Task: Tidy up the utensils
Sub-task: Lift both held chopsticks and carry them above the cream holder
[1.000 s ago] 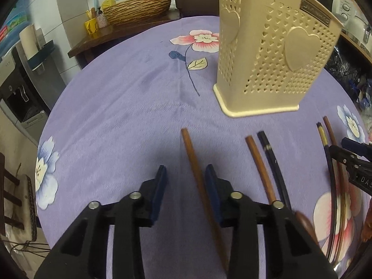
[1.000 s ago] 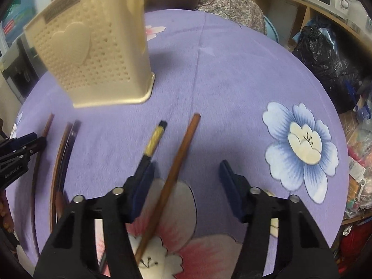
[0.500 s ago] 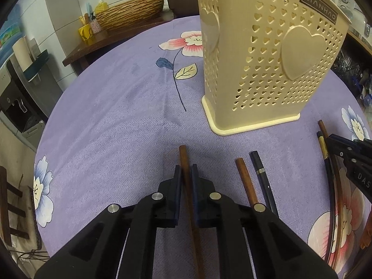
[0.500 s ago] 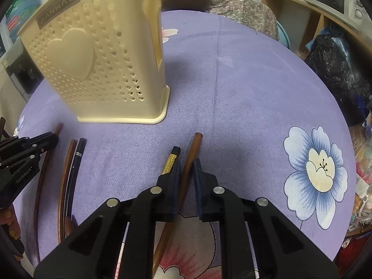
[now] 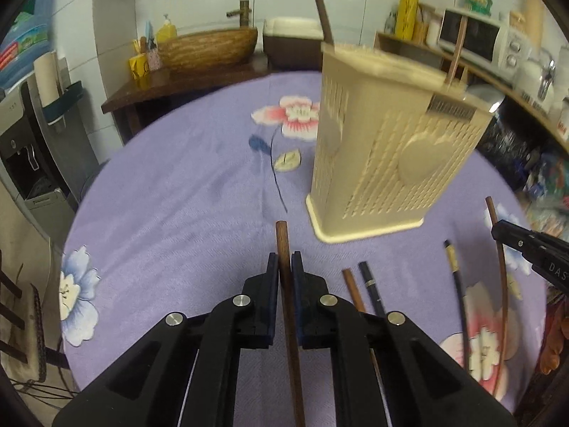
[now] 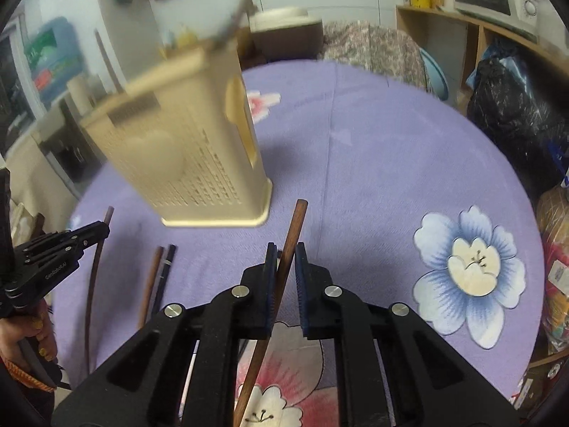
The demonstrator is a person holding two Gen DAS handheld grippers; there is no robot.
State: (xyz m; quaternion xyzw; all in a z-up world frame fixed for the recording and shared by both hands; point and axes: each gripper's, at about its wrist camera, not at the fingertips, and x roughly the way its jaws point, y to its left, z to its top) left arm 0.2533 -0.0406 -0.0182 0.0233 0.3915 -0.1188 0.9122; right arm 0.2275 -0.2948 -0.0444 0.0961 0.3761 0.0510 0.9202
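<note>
Your left gripper (image 5: 283,267): closed on a brown chopstick (image 5: 284,245), lifted off the cloth (image 5: 177,213) | your right gripper (image 6: 283,259): closed on another brown stick (image 6: 293,231) | holder (image 5: 384,149): upright just beyond | three sticks (image 5: 370,284) lie on the cloth between the grippers

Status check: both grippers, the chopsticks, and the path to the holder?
Left gripper shut on brown chopstick. Right gripper shut on second brown chopstick. Three chopsticks remain on the cloth. Holder ahead, nothing between.
</note>
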